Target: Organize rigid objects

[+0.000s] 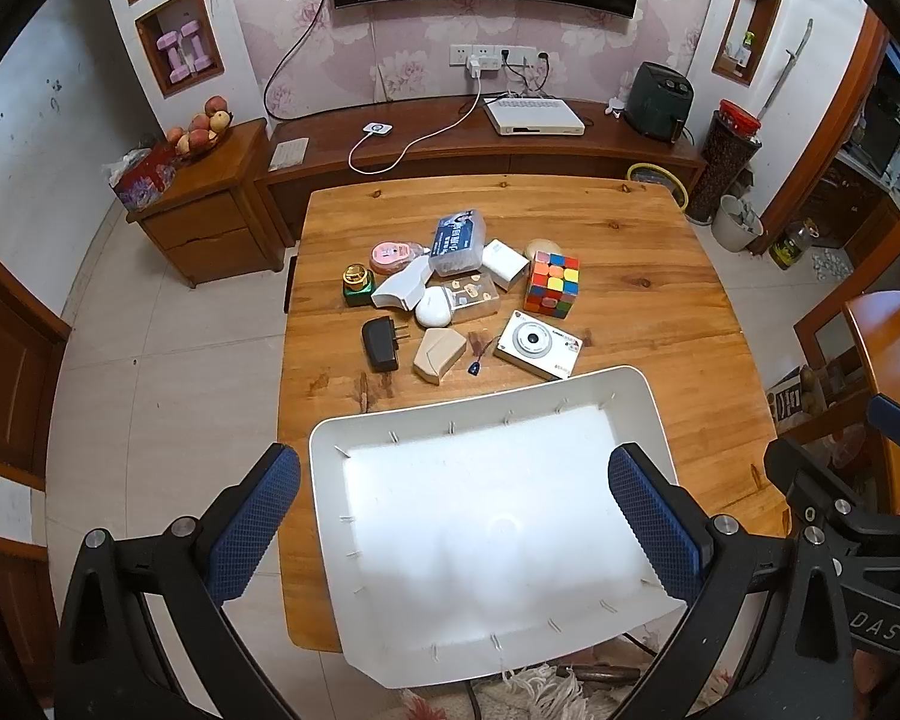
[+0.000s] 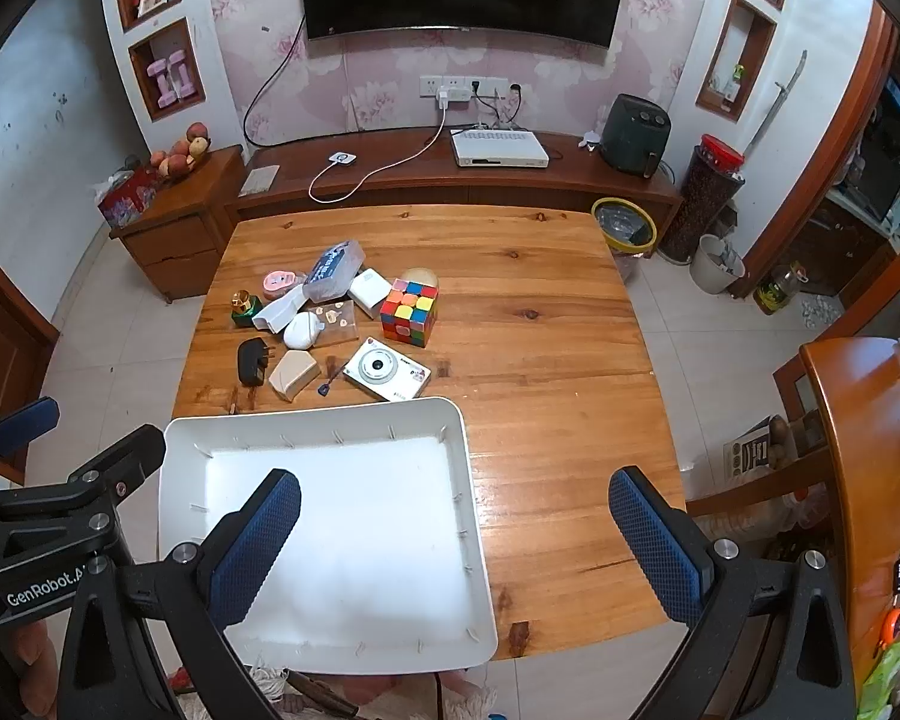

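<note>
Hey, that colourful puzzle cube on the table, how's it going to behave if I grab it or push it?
The puzzle cube looks rigid, with flat faces, so open jaws should grip it squarely. It rests flat on the table, so it will probably slide rather than roll. Its glossy tiles may be slightly slippery, and its layers might twist if it is squeezed off-centre.

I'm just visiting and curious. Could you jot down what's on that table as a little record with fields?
table: wooden table
container: white tray, nothing in it, near edge
loose things: cluster beyond the tray
nearest the tray: white camera
most colourful: puzzle cube
also there: black plug adapter, green bottle
left claw: open, holding nothing
right claw: open, holding nothing
</note>
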Motion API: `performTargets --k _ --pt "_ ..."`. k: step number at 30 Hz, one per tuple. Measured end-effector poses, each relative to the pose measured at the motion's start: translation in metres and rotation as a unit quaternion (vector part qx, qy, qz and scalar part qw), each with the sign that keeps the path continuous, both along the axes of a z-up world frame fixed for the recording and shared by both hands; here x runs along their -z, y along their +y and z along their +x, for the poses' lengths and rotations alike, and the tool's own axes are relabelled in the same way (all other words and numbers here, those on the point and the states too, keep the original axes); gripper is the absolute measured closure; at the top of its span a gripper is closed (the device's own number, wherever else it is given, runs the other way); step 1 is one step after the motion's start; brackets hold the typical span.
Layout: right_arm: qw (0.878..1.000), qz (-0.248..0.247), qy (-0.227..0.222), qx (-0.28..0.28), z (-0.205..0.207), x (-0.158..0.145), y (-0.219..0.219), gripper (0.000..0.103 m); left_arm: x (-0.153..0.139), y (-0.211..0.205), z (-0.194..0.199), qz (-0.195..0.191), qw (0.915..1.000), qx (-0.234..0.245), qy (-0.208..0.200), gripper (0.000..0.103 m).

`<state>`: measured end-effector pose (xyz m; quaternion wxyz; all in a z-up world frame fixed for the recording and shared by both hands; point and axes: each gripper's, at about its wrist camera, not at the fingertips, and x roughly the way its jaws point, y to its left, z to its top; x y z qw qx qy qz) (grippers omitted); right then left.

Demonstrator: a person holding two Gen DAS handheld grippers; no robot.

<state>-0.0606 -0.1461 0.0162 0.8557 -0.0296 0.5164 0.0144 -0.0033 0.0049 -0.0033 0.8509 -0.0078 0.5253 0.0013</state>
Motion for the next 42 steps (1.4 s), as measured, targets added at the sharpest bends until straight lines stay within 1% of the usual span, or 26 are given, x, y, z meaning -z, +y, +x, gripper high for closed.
performTargets --k 3,14,27,42 --pt "1.0 0.001 0.001 0.0 -0.001 0.001 -0.001 0.0 0.002 -0.005 -0.005 0.001 1.0 -0.001 -0.002 0.001" --pt "1.0 0.002 0.001 -0.001 -0.002 0.002 -0.001 0.0 0.0 -0.005 -0.005 0.001 1.0 -0.002 0.0 0.001" --pt "1.0 0.008 0.0 0.0 -0.012 0.003 -0.007 0.0 -0.001 -0.007 -0.009 0.003 1.0 -0.001 -0.004 0.001" --pt "1.0 0.009 0.001 0.003 -0.009 0.003 -0.007 0.0 -0.001 -0.006 -0.012 0.008 0.9999 0.001 -0.008 0.001"
